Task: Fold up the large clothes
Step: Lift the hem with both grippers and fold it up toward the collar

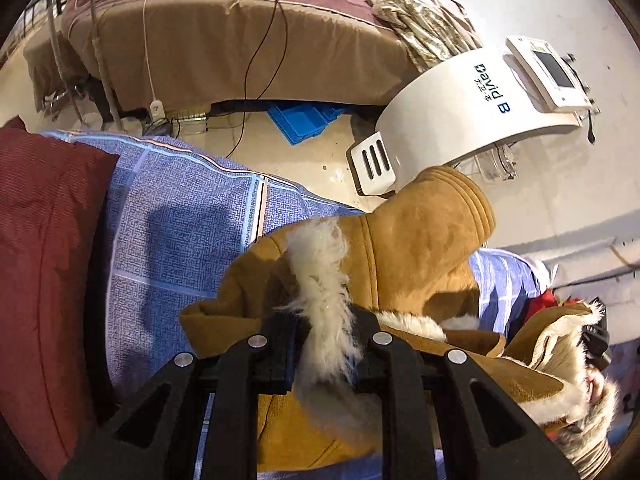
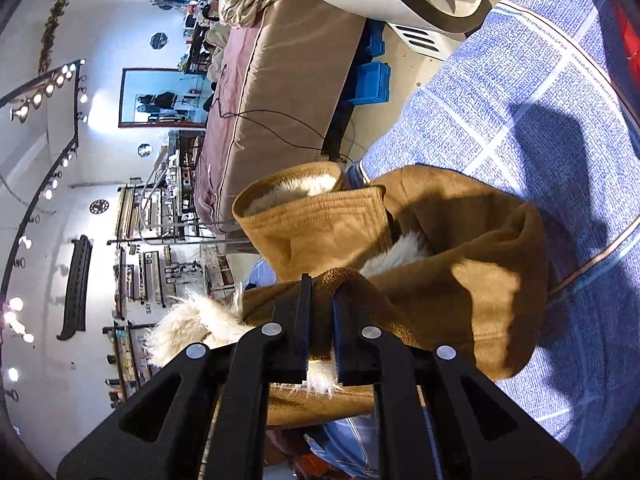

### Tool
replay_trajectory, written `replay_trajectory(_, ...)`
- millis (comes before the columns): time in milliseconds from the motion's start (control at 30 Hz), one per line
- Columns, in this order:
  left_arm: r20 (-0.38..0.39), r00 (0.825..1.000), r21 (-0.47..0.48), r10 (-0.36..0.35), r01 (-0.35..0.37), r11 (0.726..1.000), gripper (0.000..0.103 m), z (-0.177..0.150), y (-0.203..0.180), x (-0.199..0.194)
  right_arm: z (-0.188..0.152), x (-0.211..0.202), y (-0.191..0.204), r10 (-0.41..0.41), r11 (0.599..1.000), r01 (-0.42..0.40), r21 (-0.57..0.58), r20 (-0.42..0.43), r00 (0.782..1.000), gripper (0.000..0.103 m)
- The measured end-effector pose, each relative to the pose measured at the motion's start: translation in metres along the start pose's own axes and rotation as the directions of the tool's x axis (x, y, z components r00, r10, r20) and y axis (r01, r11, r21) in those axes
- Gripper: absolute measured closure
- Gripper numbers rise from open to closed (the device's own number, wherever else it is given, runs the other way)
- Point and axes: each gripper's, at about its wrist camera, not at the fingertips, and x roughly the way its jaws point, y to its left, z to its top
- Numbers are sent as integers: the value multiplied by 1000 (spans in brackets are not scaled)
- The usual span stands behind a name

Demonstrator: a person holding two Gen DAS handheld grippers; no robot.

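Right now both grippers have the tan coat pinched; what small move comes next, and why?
Probably lower both together and lay the coat flat on the blue checked bedcover. The left gripper and right gripper each pinch a fur-trimmed edge, and the coat hangs bunched, its cuff past the cover's edge.

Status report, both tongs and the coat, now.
Left tongs shut on fur-trimmed tan coat. Right tongs shut on same coat. Coat lifted over blue checked bedsheet. Nothing in the way.

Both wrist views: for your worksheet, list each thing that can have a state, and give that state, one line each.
Tan coat: bunched and lifted, not yet folded, white fur lining showing.
Left gripper: shut on the coat's fur trim.
Right gripper: shut on a coat edge.
Blue checked sheet: spread flat under the coat.
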Motion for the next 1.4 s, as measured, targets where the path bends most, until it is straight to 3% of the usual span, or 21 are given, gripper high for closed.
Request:
replay_trajectory(133, -60, 998, -106, -18, 11, 994, 83, 18, 20, 36, 22, 30, -14, -64, 997, 64, 49, 3, 998, 93)
replay_trajectory(333, -126, 992, -119, 19, -34, 992, 82, 27, 29, 77, 40, 66, -47, -133, 977, 130, 166, 5, 991, 94)
replay_trajectory(433, -148, 989, -214, -26, -6, 977, 80, 28, 45, 90, 44, 77, -55, -167, 971, 164, 176, -1, 986, 94)
replay_trajectory(533, -117, 984, -334, -134, 89, 938, 72, 27, 61, 83, 44, 81, -61, -166, 966, 161, 201, 7, 986, 94)
replay_trajectory(600, -53, 985, -363, -162, 132, 922, 60, 28, 66, 64, 44, 80, -60, -173, 968, 169, 187, 3, 985, 94)
replay_trajectory(667, 27, 995, -360, -91, 95, 928, 34, 30, 71, 34, 44, 81, -62, -169, 967, 165, 196, -1, 986, 94)
replay_trajectory(733, 117, 993, -362, -7, 49, 931, 32, 27, 75, 0, 44, 82, -67, -156, 964, 152, 218, 2, 988, 94)
replay_trajectory(800, 163, 986, -297, 42, 8, 955, 32, 19, 61, -27, 44, 82, -69, -150, 963, 144, 228, 10, 989, 94)
replay_trajectory(867, 171, 981, -128, 95, -73, 989, 32, 1, 24, -39, 43, 84, -70, -152, 961, 144, 237, 18, 988, 94)
replay_trajectory(900, 171, 978, -28, 120, -116, 993, 31, -10, 1, -38, 43, 84, -71, -151, 959, 141, 247, 22, 988, 94)
replay_trajectory(967, 192, 969, 202, 153, -191, 961, 27, -53, -54, -31, 41, 84, -74, -139, 951, 125, 283, 29, 990, 94)
replay_trajectory(1067, 224, 966, 477, 131, -226, 849, 23, -129, -125, -5, 38, 81, -79, -109, 935, 90, 344, 36, 993, 94)
replay_trajectory(1100, 217, 969, 528, 119, -220, 820, 23, -148, -141, 4, 36, 79, -80, -98, 928, 79, 364, 36, 994, 93)
replay_trajectory(1167, 166, 978, 557, 124, -197, 807, 23, -175, -161, 29, 34, 73, -80, -70, 913, 48, 405, 41, 997, 90)
replay_trajectory(1267, 119, 983, 524, 143, -184, 832, 23, -184, -168, 52, 27, 59, -72, -33, 908, 14, 418, 39, 999, 81)
replay_trajectory(1300, 113, 978, 520, 173, -206, 829, 23, -183, -167, 61, 26, 52, -66, -21, 916, 3, 401, 41, 999, 72)
replay_trajectory(1333, 101, 973, 511, 205, -228, 829, 23, -180, -164, 69, 25, 45, -60, -17, 926, -6, 378, 60, 998, 55)
replay_trajectory(1367, 76, 973, 495, 218, -226, 839, 19, -175, -158, 76, 24, 33, -53, -39, 939, 5, 344, 93, 995, 43)
replay_trajectory(1400, 43, 975, 475, 217, -212, 854, 18, -171, -152, 83, 22, 19, -44, -94, 952, 51, 302, 131, 987, 24)
